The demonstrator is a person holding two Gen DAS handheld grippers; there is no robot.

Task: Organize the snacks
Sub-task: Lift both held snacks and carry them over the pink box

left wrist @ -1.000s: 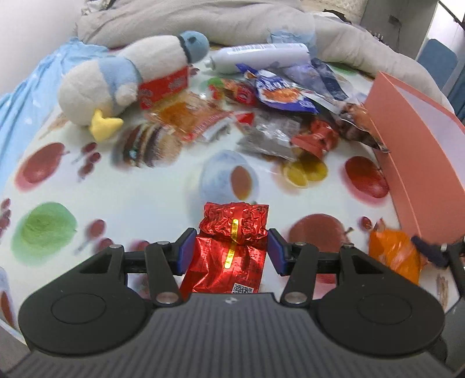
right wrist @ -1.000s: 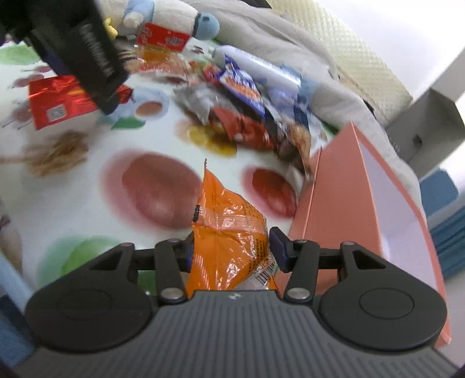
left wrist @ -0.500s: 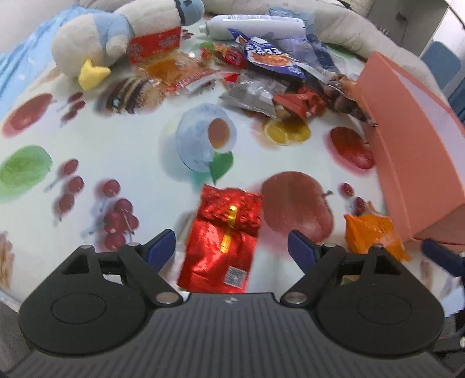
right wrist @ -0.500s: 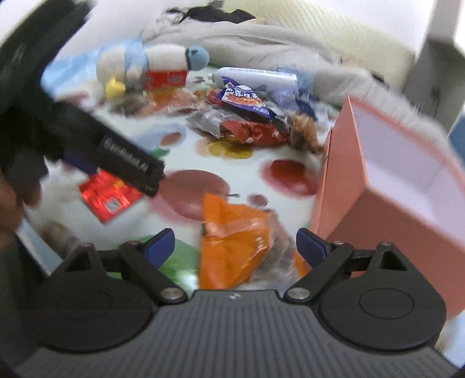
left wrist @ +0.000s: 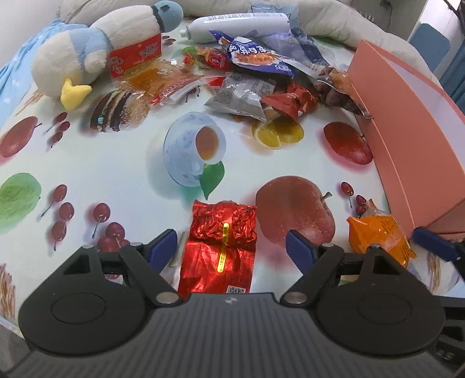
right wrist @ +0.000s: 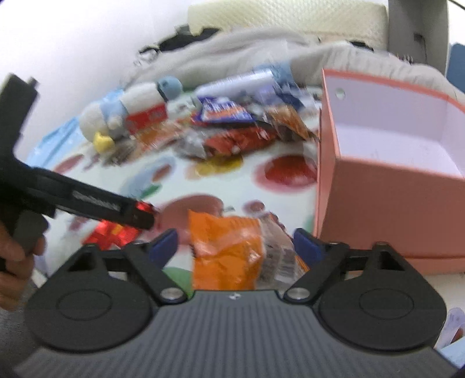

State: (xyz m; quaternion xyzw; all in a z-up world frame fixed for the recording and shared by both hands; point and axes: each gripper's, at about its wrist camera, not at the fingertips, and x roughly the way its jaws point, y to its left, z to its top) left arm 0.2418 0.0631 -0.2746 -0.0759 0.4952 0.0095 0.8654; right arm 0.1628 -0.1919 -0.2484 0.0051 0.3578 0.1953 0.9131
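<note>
My left gripper (left wrist: 231, 245) is open, its jaws spread either side of a red foil snack packet (left wrist: 219, 250) that lies flat on the fruit-print tablecloth (left wrist: 116, 162). My right gripper (right wrist: 235, 241) is open too, with an orange snack packet (right wrist: 226, 253) lying loose between its jaws beside the pink box (right wrist: 389, 197). The orange packet also shows in the left wrist view (left wrist: 377, 235). A heap of mixed snack packets (left wrist: 261, 75) lies at the far side of the table. The pink box (left wrist: 412, 122) stands open at the right.
A plush penguin (left wrist: 96, 49) lies at the far left with a red carton (left wrist: 135, 56) against it. A white tube (left wrist: 235, 23) lies behind the heap. A grey blanket (left wrist: 319, 17) bunches along the back. The right wrist view is blurred.
Both grippers opened and let go of their packets: the red one and the orange one now lie on the table. Both grippers rose and drew back a little.
</note>
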